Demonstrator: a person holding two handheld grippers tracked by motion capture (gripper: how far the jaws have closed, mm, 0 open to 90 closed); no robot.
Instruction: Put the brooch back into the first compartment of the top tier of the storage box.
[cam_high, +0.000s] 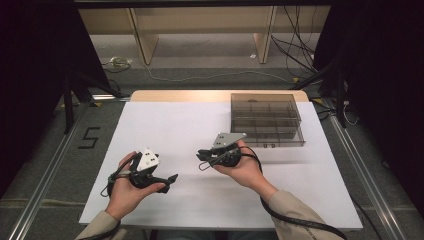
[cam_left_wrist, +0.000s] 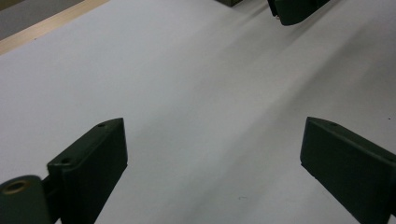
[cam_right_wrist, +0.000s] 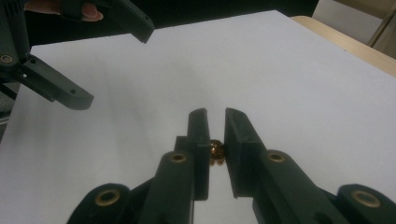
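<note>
- High view: I see my right hand-held gripper (cam_high: 206, 156) held palm-up above the middle of the counter (cam_high: 165, 125), its jaws pointing toward the counter's left edge. The clear compartment box (cam_high: 266, 119) sits at the far right corner, behind and to the right of that gripper, so the jaws face away from it. My left hand-held gripper (cam_high: 170, 181) hovers nearer the front left corner, its jaws aimed toward the right one; the two are near but apart.
- Left gripper view: the left hand-held gripper (cam_left_wrist: 212, 154) stands wide open with bare white counter (cam_left_wrist: 196, 84) between its jaws, holding nothing. The tip of the other gripper peeks in at the top edge (ahead and slightly right of my line of aim).
- Right gripper view: the right hand-held gripper (cam_right_wrist: 215, 116) is nearly closed, pinching a small brass-coloured part (cam_right_wrist: 216, 151) deep between its jaws, close to the hinge rather than at the tips. I cannot make out the part's long axis; it looks roundish and knurled. The left gripper's open jaws sit at upper left, ahead of it.
- My judgement: the right hand is the one that has the part, and the coming move turns on swinging it round to the far right corner, where the box lies.
</note>
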